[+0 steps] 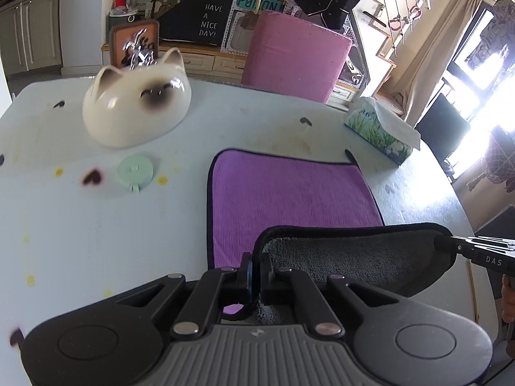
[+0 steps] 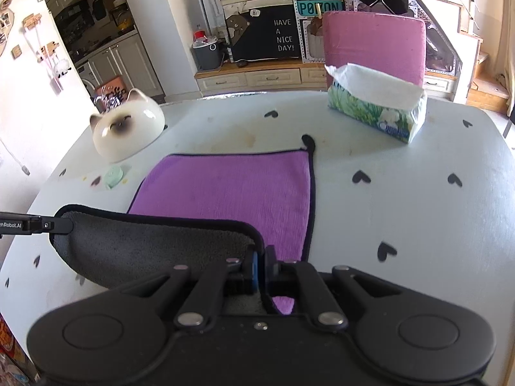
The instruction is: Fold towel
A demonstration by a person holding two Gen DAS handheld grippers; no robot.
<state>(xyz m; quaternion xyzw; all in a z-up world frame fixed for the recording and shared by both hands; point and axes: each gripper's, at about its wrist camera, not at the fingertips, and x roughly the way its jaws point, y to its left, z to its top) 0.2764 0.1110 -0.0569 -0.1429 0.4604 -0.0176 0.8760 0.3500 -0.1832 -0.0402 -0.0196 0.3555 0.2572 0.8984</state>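
Observation:
A purple towel [image 1: 289,193] with black trim and a grey underside lies on the white table [image 1: 80,218]; it also shows in the right wrist view [image 2: 231,189]. Its near edge is lifted, with the grey side [image 1: 360,257] facing me. My left gripper [image 1: 256,268] is shut on the near left corner. My right gripper [image 2: 261,265] is shut on the near right corner. Each gripper's tip shows at the edge of the other view: the right one [image 1: 450,244] and the left one [image 2: 64,225]. The far half of the towel lies flat.
A cat-shaped ceramic bowl [image 1: 135,109] and a mint round disc [image 1: 135,170] sit left of the towel. A tissue pack [image 2: 376,109] sits at the far right. A pink chair [image 2: 373,41] stands behind the table. Black heart marks dot the tabletop.

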